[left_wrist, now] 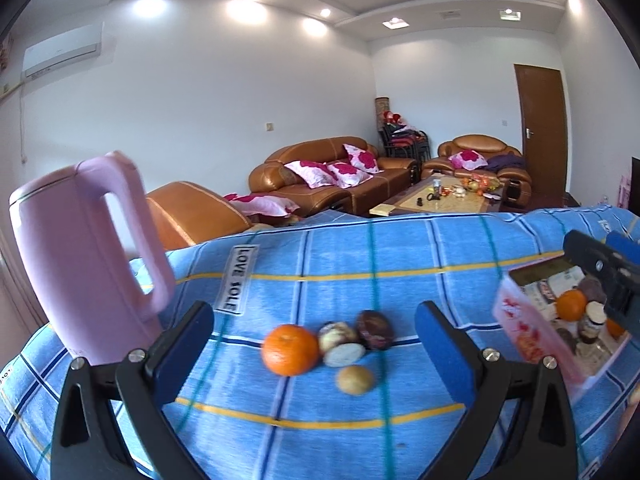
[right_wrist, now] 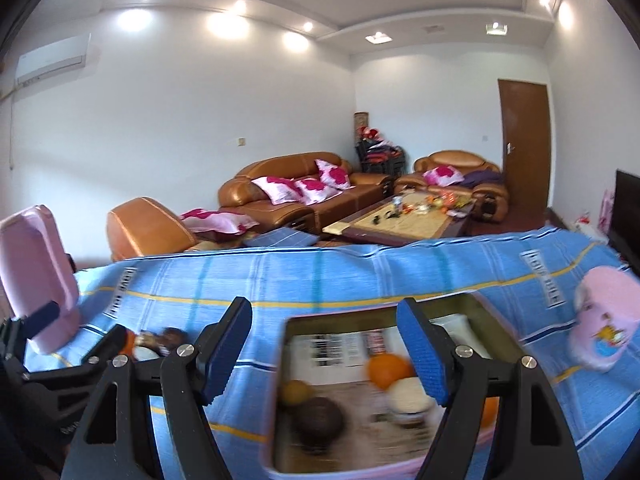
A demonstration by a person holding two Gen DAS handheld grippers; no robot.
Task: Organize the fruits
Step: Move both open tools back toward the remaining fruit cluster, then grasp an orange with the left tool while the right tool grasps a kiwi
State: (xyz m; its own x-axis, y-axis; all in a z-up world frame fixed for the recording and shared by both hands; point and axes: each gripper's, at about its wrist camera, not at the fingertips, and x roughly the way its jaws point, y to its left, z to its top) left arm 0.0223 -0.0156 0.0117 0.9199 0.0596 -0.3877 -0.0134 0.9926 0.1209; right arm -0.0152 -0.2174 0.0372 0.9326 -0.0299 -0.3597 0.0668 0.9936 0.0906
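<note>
My left gripper stands open and low over the blue checked cloth, with nothing gripped. Loose fruit lies on the cloth just ahead between its fingers: an orange, a dark purple fruit, two pale mottled pieces and a small yellow-brown fruit. My right gripper is open above a pink-rimmed box, holding nothing. In the box lie an orange, a dark round fruit and a pale one. The same box shows at the right of the left wrist view.
A pink kettle stands at the table's left, close to my left gripper. A pink mug lies to the right of the box. Brown sofas and a coffee table stand beyond the far table edge.
</note>
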